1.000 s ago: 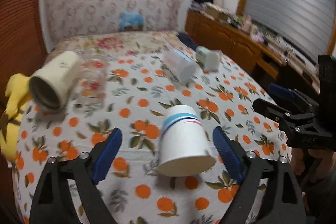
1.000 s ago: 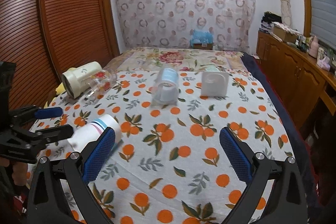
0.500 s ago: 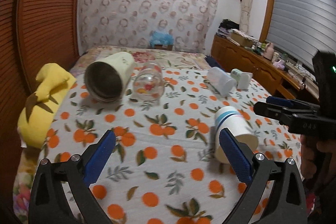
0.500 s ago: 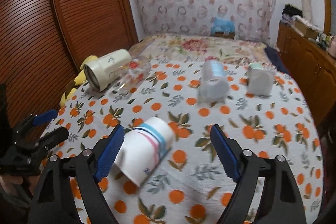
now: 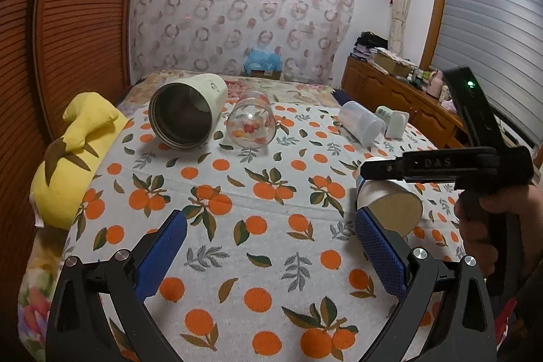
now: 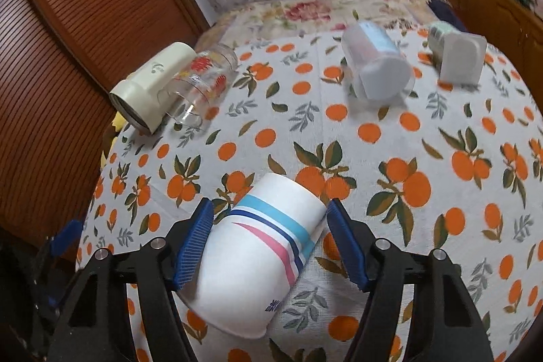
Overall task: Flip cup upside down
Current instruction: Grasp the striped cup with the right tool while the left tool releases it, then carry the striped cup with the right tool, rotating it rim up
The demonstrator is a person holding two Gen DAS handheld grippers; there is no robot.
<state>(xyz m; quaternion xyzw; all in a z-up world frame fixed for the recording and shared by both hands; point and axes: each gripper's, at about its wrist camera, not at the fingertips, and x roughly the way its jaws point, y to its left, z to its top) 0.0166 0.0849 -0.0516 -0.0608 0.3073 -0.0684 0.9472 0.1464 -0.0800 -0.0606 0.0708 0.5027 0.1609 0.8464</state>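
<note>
A white paper cup (image 6: 258, 253) with blue and pink stripes lies on its side on the orange-print cloth (image 6: 424, 158), its mouth toward the camera. My right gripper (image 6: 269, 240) is open with its blue pads on either side of the cup; whether they touch it is unclear. In the left wrist view the cup (image 5: 390, 202) lies at the right, under the right gripper's black finger. My left gripper (image 5: 271, 250) is open and empty over bare cloth, left of the cup.
A cream tumbler (image 5: 186, 111), a printed glass (image 5: 251, 124), a frosted plastic cup (image 5: 359, 126) and a small white cup (image 5: 393, 121) lie further back. A yellow plush (image 5: 71, 155) sits at the left edge. A wooden dresser (image 5: 400, 97) stands at the right.
My right gripper has come down and forward so its pads now flank the paper cup. My left gripper has pulled further left, leaving the cup at its right side.
</note>
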